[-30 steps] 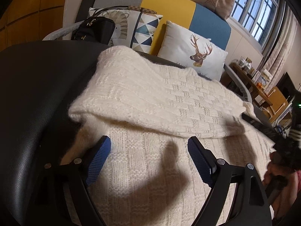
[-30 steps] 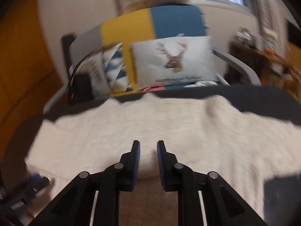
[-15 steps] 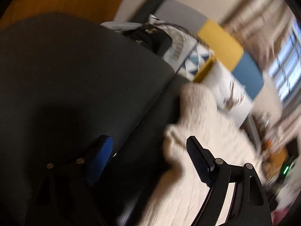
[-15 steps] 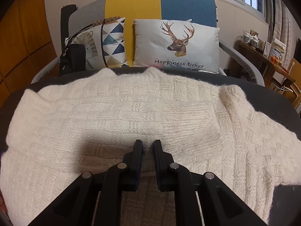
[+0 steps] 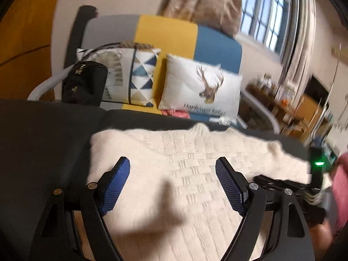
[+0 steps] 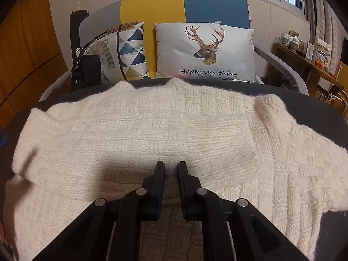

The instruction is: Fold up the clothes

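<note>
A cream knitted sweater (image 6: 174,119) lies spread on a dark padded surface (image 6: 326,113), with its lower part folded up over the body. My right gripper (image 6: 171,167) is shut on the folded edge near the sweater's middle, cream knit pinched between its blue pads. My left gripper (image 5: 173,163) hovers open above the left part of the sweater (image 5: 195,148), nothing between its fingers (image 5: 117,182). The left wrist view is blurred. At its right edge I see the right gripper's black frame (image 5: 282,184) resting on the knit and a pink sleeve (image 5: 341,182).
Behind the surface stands a grey, yellow and blue sofa (image 6: 152,6) with a deer cushion (image 6: 204,50), a patterned cushion (image 6: 130,54) and a black bag (image 6: 87,74). A wooden side table (image 6: 304,58) with small items is at the right, under a window.
The left gripper swung out over the bare dark surface, then came back above the sweater's left part, still open. The right gripper keeps its pinch on the fold and has sunk slightly.
</note>
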`<action>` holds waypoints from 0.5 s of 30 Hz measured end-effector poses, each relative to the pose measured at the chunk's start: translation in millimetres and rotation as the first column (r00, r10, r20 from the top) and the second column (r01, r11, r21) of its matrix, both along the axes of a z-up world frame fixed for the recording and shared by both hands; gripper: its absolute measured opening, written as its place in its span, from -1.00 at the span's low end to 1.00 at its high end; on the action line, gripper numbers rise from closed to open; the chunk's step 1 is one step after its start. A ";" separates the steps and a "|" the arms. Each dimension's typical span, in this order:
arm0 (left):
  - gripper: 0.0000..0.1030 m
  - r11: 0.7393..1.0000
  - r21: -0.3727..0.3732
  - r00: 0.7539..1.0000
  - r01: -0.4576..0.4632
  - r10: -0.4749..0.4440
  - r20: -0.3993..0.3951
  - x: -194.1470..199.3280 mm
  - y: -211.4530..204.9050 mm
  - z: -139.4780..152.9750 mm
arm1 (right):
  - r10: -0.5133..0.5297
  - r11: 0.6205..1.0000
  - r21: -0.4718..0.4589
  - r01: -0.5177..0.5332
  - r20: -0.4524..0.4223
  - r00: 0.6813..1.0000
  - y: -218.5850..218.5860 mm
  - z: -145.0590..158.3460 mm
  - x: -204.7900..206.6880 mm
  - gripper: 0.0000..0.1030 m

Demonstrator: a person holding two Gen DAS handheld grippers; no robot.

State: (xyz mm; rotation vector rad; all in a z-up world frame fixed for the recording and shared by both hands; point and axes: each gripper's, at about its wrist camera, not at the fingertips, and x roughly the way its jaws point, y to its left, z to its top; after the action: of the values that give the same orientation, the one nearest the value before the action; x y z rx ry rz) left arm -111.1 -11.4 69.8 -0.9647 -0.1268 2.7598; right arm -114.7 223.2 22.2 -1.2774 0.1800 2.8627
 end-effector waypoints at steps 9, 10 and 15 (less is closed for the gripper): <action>0.67 0.883 0.153 0.880 -0.444 0.398 0.260 -24.6 -98.1 -59.0 | 0.000 1.000 0.003 0.000 -0.002 1.000 -0.1 -0.4 -0.6 -0.77; 0.67 0.875 0.203 0.885 -0.441 0.385 0.262 -21.4 -105.0 -60.4 | 0.000 1.000 0.003 0.000 -0.002 1.000 -0.1 -0.6 -0.6 -0.77; 0.67 0.912 0.205 0.933 -0.354 0.328 0.150 3.1 -100.1 -36.1 | -0.001 1.000 0.011 0.001 -0.003 1.000 -0.6 -1.0 -0.7 -0.77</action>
State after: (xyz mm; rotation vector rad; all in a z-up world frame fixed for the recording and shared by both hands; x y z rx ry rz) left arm -108.1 -111.5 33.7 -1.1251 -0.6807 2.9052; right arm -115.4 222.6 21.1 -1.2714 0.1643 2.8601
